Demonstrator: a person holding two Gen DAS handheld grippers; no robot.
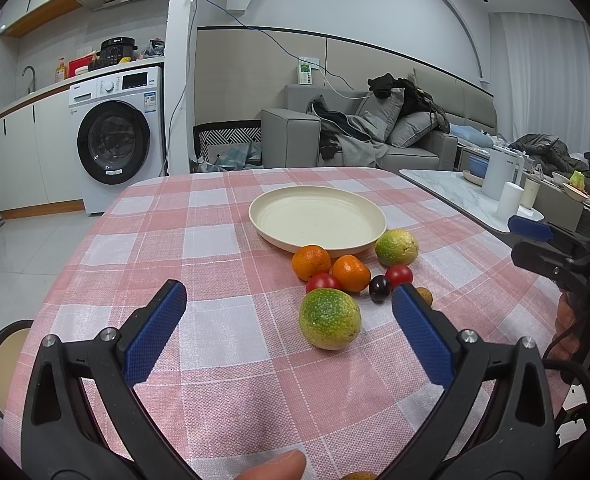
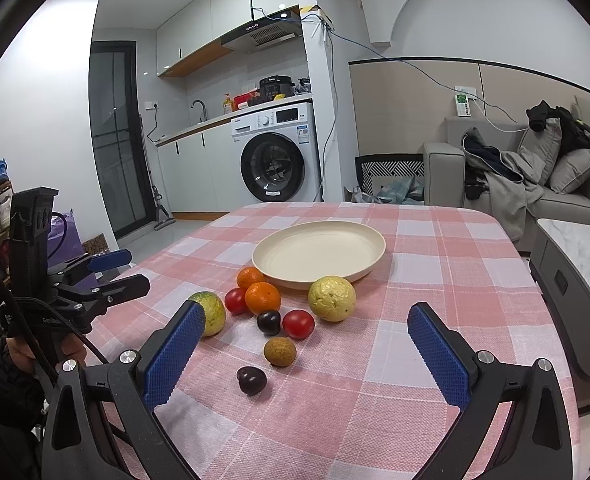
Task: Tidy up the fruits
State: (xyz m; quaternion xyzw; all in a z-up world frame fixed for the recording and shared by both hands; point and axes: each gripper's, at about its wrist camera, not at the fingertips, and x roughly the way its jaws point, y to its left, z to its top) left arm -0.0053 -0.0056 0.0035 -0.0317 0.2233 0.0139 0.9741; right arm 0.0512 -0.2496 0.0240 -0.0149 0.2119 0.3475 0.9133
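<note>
Fruits (image 2: 273, 312) sit clustered on the checked tabletop (image 2: 435, 280) just in front of the empty cream plate (image 2: 319, 250), and we hold both left gripper (image 1: 289, 300) and right gripper (image 2: 307, 320) fingers wide apart, gripping nothing.

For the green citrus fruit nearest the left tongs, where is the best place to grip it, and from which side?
Grip the green citrus fruit across its widest middle, coming straight forward with the open left tongs. It is round and stands apart from the tomato behind, so both flanks look free.
</note>
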